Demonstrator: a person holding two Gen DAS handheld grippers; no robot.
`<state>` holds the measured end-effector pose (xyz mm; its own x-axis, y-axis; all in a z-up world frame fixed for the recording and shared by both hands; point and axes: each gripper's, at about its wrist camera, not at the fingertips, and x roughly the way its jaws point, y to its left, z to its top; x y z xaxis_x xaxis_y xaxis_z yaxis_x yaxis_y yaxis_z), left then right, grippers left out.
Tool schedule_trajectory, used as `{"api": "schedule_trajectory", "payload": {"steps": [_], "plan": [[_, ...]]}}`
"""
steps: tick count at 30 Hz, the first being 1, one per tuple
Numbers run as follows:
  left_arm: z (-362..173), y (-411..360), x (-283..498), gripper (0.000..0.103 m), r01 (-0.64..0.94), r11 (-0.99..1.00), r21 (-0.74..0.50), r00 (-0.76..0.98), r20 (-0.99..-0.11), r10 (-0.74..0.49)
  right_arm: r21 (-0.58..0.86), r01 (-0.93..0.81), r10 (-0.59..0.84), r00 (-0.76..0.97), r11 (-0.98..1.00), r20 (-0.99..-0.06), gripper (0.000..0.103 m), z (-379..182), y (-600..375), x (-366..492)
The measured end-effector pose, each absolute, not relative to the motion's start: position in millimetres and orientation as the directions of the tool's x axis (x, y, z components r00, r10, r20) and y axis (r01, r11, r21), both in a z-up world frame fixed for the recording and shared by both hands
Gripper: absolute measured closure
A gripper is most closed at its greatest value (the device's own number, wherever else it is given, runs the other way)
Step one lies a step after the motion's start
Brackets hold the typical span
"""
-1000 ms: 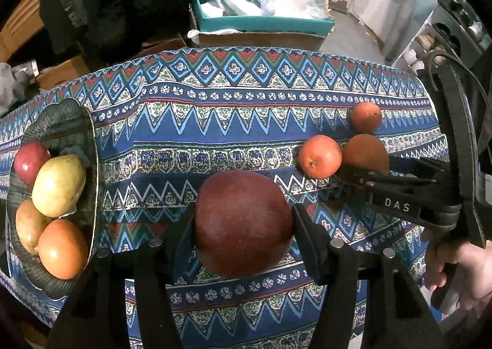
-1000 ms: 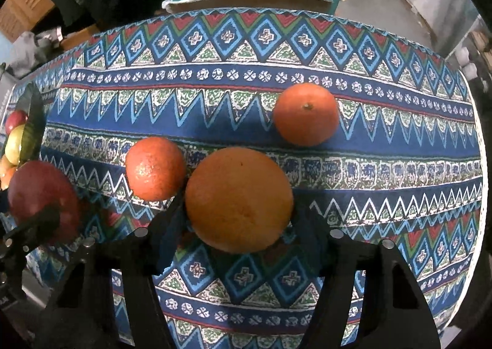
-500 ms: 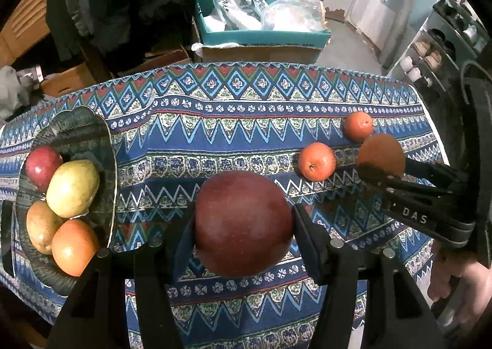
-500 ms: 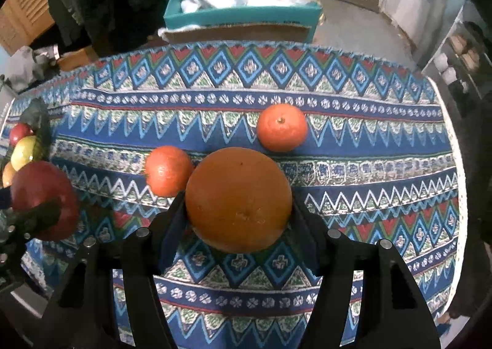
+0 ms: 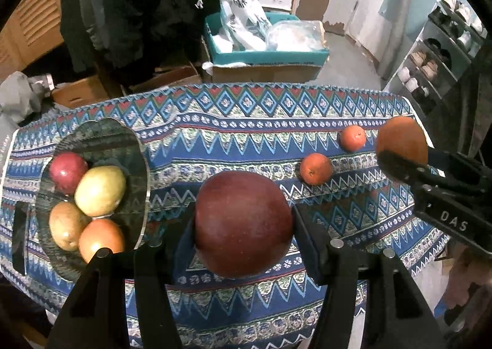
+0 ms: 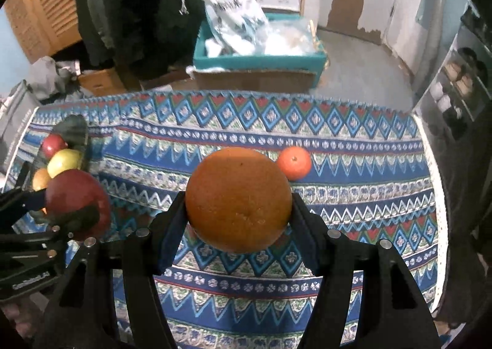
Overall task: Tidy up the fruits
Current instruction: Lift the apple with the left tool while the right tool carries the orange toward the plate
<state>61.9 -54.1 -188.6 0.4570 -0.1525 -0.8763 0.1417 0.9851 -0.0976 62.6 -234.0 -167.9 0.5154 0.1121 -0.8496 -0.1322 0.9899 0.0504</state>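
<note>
Lifting both at once now: apple [image 5: 243, 224] pinched in the left gripper [image 5: 243, 232], orange [image 6: 238, 200] in the right gripper [image 6: 238, 220], both higher above the cloth [image 5: 246, 140] than a second ago, so probably bound for the bowl [image 5: 135, 146] at left-frame.

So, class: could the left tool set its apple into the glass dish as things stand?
Probably yes. The left tool grips the red apple, the glass dish lies to its left with bare cloth between, and its far half is unfilled.
</note>
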Motion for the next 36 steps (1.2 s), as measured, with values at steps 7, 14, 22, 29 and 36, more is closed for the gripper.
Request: {"api": "schedule_trajectory", "payload": {"steps": [7, 14, 22, 29, 36], "plan": [[-168, -41, 56, 0.042, 0.128, 0.986, -0.104, 0.496, -0.855, -0.154, 0.034, -0.142, 0.108, 0.553, 0.989, -0.826, 0.038, -142, -223, 53], [-157, -32, 49, 0.042, 0.135, 0.985, -0.108, 0.509, -0.845, -0.162, 0.043, -0.165, 0.132, 0.581, 0.985, -0.803, 0.038, -126, -214, 48], [-147, -19, 45, 0.042, 0.122, 0.986, -0.113, 0.534, -0.830, -0.161, 0.050, -0.186, 0.154, 0.600, 0.981, -0.785, 0.038, -111, -202, 46], [-146, 2, 45, 0.042, 0.088, 0.988, -0.124, 0.541, -0.827, -0.152, 0.048, -0.226, 0.178, 0.600, 0.973, -0.780, 0.038, -108, -182, 49], [-146, 23, 46, 0.042, 0.052, 0.990, -0.129, 0.550, -0.824, -0.136, 0.060, -0.274, 0.217, 0.592, 0.960, -0.776, 0.038, -107, -155, 57]]}}
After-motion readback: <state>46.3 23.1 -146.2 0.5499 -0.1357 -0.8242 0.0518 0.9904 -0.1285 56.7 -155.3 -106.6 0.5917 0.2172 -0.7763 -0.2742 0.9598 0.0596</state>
